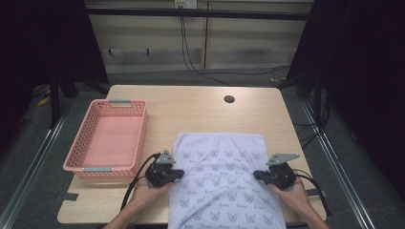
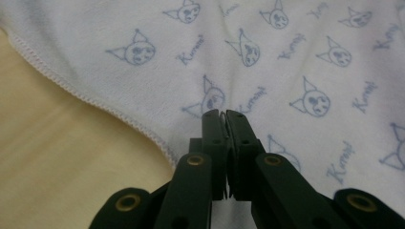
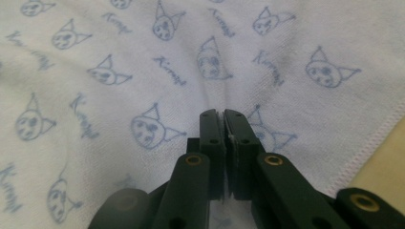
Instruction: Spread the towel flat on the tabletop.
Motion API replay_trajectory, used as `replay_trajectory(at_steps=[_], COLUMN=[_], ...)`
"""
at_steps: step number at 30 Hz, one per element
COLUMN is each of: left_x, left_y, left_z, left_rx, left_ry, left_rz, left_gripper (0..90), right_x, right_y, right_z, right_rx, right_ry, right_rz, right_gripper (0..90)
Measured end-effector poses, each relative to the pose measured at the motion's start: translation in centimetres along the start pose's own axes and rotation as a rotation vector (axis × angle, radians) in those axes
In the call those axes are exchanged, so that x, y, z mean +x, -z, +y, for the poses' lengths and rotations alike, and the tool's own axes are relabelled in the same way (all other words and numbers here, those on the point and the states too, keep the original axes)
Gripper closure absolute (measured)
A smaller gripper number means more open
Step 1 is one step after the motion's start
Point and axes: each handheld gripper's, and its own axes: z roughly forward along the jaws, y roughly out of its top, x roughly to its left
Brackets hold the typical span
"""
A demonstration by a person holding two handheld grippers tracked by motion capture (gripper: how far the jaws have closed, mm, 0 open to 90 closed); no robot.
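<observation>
White cloth printed with blue cat faces lies spread on the wooden tabletop, hanging over its near edge. Each claw is clamped tight on a pinch of it: the left claw at its left border, the right claw at its right. Beyond the left claw sits a pink basket.

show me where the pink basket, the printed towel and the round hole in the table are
pink basket (image 1: 138,125): high view, on its right-hand wall.
printed towel (image 1: 219,167): high view, on the middle of the cloth.
round hole (image 1: 229,99): high view, on the dark opening in the tabletop.
</observation>
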Motion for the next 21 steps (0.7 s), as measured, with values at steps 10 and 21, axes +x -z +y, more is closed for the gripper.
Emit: replay_trajectory(at_steps=[10, 21], left_x=[-2.9, 1.7], left_y=[2.1, 1.5], left_z=[-1.7, 1.1], left_rx=[0.036, -0.078], left_ry=[-0.013, 0.098], left_rz=[-0.090, 0.009], left_gripper=[76.0, 61.1], right_x=[3.3, -6.2], right_y=[3.5, 0.0], right_z=[-2.9, 1.6], right_rx=[0.006, -0.060], right_ry=[0.001, -0.094], right_rz=[0.073, -0.124], right_gripper=[71.3, 53.4])
